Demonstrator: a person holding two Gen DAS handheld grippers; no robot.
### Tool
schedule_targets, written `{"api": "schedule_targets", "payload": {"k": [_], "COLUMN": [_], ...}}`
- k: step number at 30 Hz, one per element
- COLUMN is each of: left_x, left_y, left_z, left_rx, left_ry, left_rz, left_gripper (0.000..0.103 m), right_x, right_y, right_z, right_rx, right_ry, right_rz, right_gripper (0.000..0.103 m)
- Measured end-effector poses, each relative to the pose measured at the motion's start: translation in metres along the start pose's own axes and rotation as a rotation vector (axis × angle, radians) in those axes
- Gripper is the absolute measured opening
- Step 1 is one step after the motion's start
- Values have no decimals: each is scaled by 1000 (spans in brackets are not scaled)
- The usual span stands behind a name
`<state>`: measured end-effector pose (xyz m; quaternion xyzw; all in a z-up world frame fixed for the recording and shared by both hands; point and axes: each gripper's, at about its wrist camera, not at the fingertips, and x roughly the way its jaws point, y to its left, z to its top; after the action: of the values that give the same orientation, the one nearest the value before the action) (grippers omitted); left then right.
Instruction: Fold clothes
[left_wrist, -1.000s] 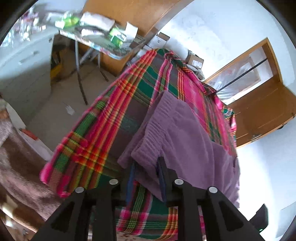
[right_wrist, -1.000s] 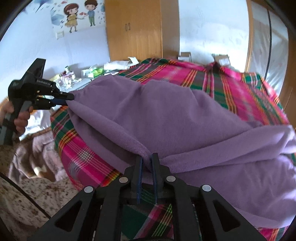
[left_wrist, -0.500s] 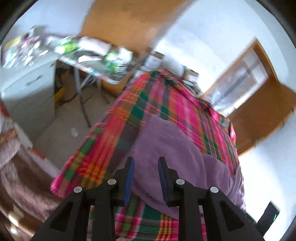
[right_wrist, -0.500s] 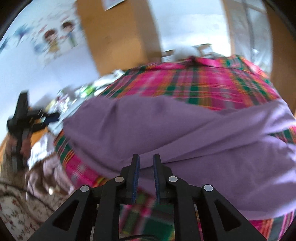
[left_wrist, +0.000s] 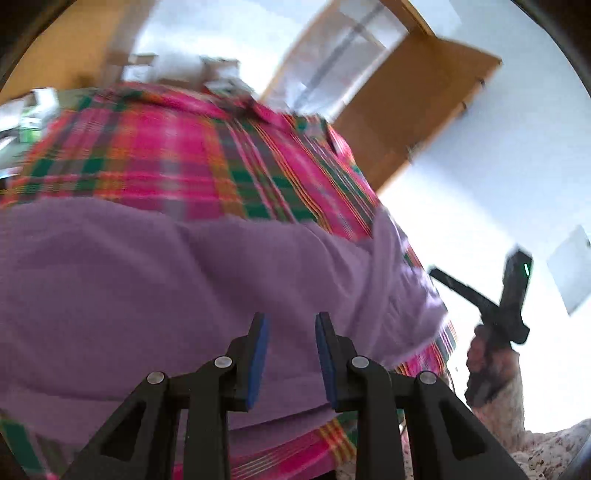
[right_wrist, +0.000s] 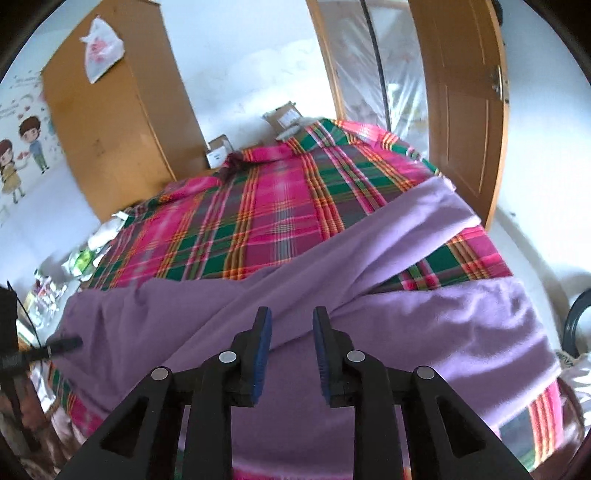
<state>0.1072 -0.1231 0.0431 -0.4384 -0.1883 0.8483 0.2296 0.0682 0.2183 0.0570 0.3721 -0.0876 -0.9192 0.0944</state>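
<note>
The purple fleece garment (right_wrist: 332, 321), soft and thick, lies spread across the lower half of the right wrist view, on the bed covered with a pink, green and orange plaid blanket (right_wrist: 273, 206). One long purple panel runs toward the upper right of that frame, a second lies flat at the lower right, and a strip of plaid shows between them. We judge it to be a pair of trousers, though the blur keeps us from being sure.

Our left gripper (left_wrist: 290, 350) has its blue-padded fingers parted with nothing between them, poised over the fleece in the lower centre of its frame. Our right gripper (right_wrist: 290, 343) is likewise spread wide and empty, above the spot where the two panels meet.

The risks we see from here:
- The cloth near the left of the right wrist view is rumpled, so a pinch there may catch only the top layer and drag the fold crooked.
- The near edge hangs close to the bed's edge at the bottom of both frames, and a pull toward us could slide the fleece off.
- A deep pinch might snag the plaid blanket too, lifting it with the garment.
</note>
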Motion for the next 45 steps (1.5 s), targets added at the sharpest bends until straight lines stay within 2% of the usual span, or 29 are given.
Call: {"api": "schedule_targets", "payload": {"k": [4,7,12,18,21,23,24,25,27,29,40,45], "left_x": [26,40,61,75,76,78,79,80,79,80,82,83], "left_y": [-18,-27,-32,-44,-48,-51,-52,-53,-54,-56,-67,-75], "left_z": [-1,-2,4,0,0,0,0,0,-1,-2,-8,-10], "left_rx": [60,92,95,141,156,172,180,184,194,206,259,282], "left_ry": [77,114,149,193,198,202,205,208,207,203,182,173], "left_rz": [-31,-25,-32,-55,-51,-38,-30,-22,-10,5,87,98], "left_gripper": [31,31,31,32,32,32,32,32,32,32,32,32], "right_x": [29,49,75,102,109,108,107,105,102,97,38,8], "right_y": [5,7,8,7,1,-2,-3,-4,-6,-9,-24,-38], "right_z": [14,26,44,56,56,55,54,53,51,49,44,29], "right_rx": [10,3,10,9,54,68,69,68,74,83,147,192], "right_ry": [37,67,120,208,240,237,235,230,224,216,54,-2], "right_rz": [-15,-20,-45,-165,-162,-152,-155,-158,-152,-143,-110,-116], "right_gripper": [26,36,36,36,36,36,32,20,9,6,4,4]}}
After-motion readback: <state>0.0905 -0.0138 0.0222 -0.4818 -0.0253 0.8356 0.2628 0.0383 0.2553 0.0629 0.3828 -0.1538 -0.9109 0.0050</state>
